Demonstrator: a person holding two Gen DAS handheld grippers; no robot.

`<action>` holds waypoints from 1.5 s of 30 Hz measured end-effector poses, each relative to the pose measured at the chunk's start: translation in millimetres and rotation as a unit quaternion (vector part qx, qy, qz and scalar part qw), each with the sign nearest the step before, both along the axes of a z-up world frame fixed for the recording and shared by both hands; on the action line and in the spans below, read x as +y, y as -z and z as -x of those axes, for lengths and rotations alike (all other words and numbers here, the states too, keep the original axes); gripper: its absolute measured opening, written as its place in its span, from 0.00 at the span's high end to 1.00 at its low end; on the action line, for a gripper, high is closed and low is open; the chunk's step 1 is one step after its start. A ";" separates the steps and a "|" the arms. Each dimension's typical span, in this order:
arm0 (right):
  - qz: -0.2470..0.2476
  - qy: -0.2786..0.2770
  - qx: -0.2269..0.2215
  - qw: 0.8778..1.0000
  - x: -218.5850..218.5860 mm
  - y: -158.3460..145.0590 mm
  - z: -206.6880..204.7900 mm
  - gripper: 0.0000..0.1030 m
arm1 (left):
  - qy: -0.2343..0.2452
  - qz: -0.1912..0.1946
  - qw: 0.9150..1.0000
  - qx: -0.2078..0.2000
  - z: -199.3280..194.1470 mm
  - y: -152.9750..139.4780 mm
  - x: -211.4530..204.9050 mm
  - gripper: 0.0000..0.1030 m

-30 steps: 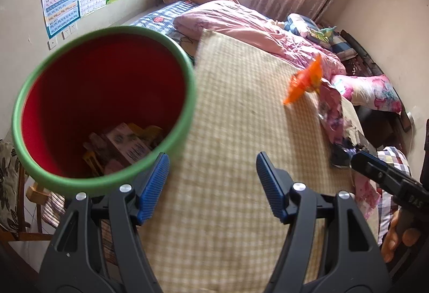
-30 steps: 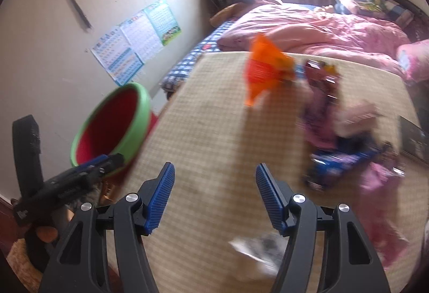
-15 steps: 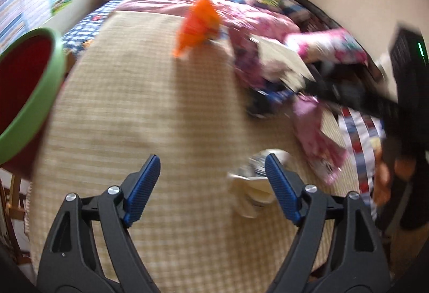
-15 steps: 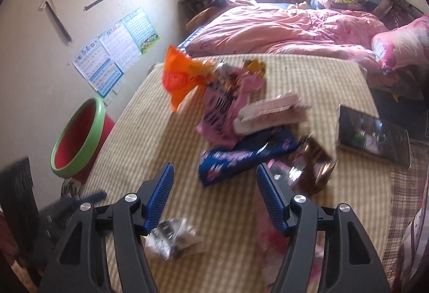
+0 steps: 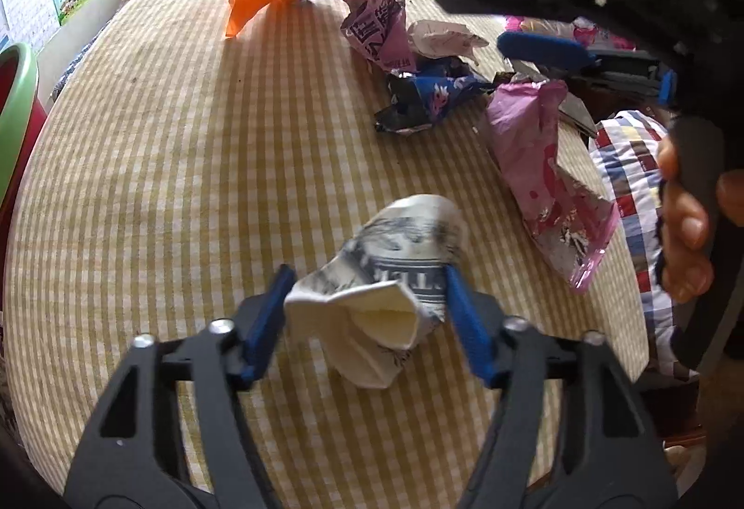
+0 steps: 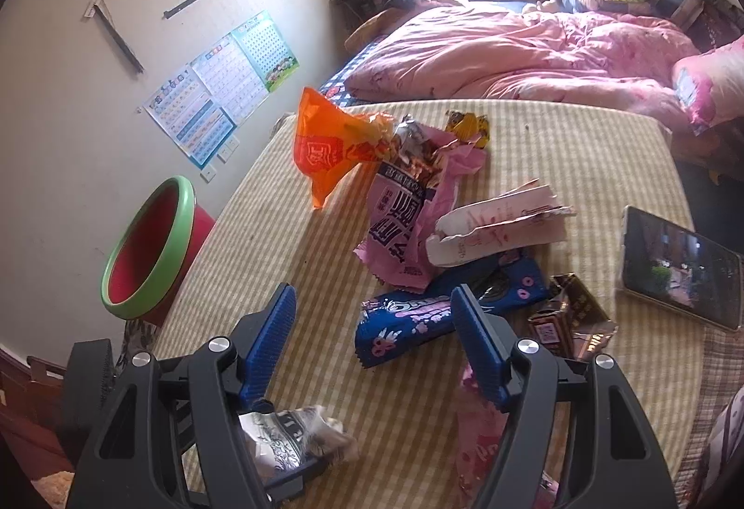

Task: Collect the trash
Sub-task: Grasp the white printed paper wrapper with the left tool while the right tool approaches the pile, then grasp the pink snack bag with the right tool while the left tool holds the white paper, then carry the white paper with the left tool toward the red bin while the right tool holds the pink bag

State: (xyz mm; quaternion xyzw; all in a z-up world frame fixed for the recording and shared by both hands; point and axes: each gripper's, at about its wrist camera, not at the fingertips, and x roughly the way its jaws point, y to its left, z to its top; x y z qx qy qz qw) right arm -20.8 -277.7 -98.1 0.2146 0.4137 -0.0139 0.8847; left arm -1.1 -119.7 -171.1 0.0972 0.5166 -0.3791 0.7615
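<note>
Currently, working from the largest item down:

Bin (image 6: 149, 248): red with a green rim, off the table edge, well to the left of both your grippers. Rigid; it needs no handling.

Checked table (image 5: 186, 164): it carries all the litter.

Pink wrapper (image 5: 548, 164): ahead and right of your left gripper. Likely light, crackly film; pinch a flat end.

Blue wrapper (image 6: 446, 309): just ahead of your right gripper (image 6: 372, 318), partly between its jaws. Probably light and slippery; take it across its crumpled middle.

White crumpled wrapper (image 5: 386, 281): directly between the blue pads of your left gripper (image 5: 367, 299). Soft, near weightless and springy by the look of it; squeeze the bunched body, not the loose flap.

Left gripper: about half open and just closing; the pads flank the white wrapper, the right pad seemingly at its edge, and no firm grip shows.

Right gripper: open, jaws just widening, holding nothing.

Changes: a second ago your left gripper faced the bin; it has swung over to the litter and dropped onto the white wrapper. Your right view has advanced from bare cloth to the wrapper heap.
</note>
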 end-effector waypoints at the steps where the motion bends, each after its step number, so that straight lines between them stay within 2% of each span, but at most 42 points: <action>1: -0.002 -0.003 0.001 1.000 0.6 1.1 -2.2 0.35 | -0.002 0.000 1.000 0.001 0.2 -0.6 0.6 0.46; 7: -0.009 -0.009 -0.001 1.000 3.0 4.8 -8.7 0.35 | -0.028 -0.008 1.000 -0.007 -3.9 -6.8 18.1 0.46; 13: -0.007 -0.006 0.001 1.000 2.7 6.4 -10.9 0.35 | -0.120 -0.015 0.993 -0.014 -31.0 -13.5 63.2 0.46; 16: -0.002 0.003 -0.002 1.000 -4.1 4.6 -14.2 0.35 | -0.142 -0.021 0.990 -0.016 -36.3 -11.6 77.3 0.46; 21: 0.015 0.030 -0.005 0.999 -21.7 -1.2 -34.0 0.35 | -0.146 -0.019 0.989 -0.008 -35.9 -6.7 82.5 0.46; 27: 0.032 0.043 0.026 0.998 -30.6 14.6 -68.2 0.35 | -0.144 -0.017 0.989 -0.010 -32.4 -8.6 83.4 0.44; 34: 0.014 0.032 0.050 0.998 -26.4 34.0 -88.9 0.35 | -0.155 -0.011 0.988 -0.010 -33.6 -11.4 92.3 0.37; 35: 0.009 0.030 0.048 0.998 -25.6 33.4 -89.3 0.38 | -0.156 -0.010 0.988 -0.010 -33.9 -11.5 93.4 0.37; 37: 0.003 0.022 0.046 0.999 -23.5 32.2 -90.7 0.56 | -0.158 -0.008 0.987 -0.009 -35.0 -11.5 95.6 0.36; 42: -0.007 0.006 0.048 0.999 -16.5 33.0 -90.8 0.71 | -0.159 -0.006 0.987 -0.009 -38.0 -12.3 96.5 0.36; 45: -0.025 -0.002 0.037 0.999 -11.9 27.4 -83.7 0.72 | -0.157 -0.004 0.987 -0.010 -38.8 -13.7 96.2 0.36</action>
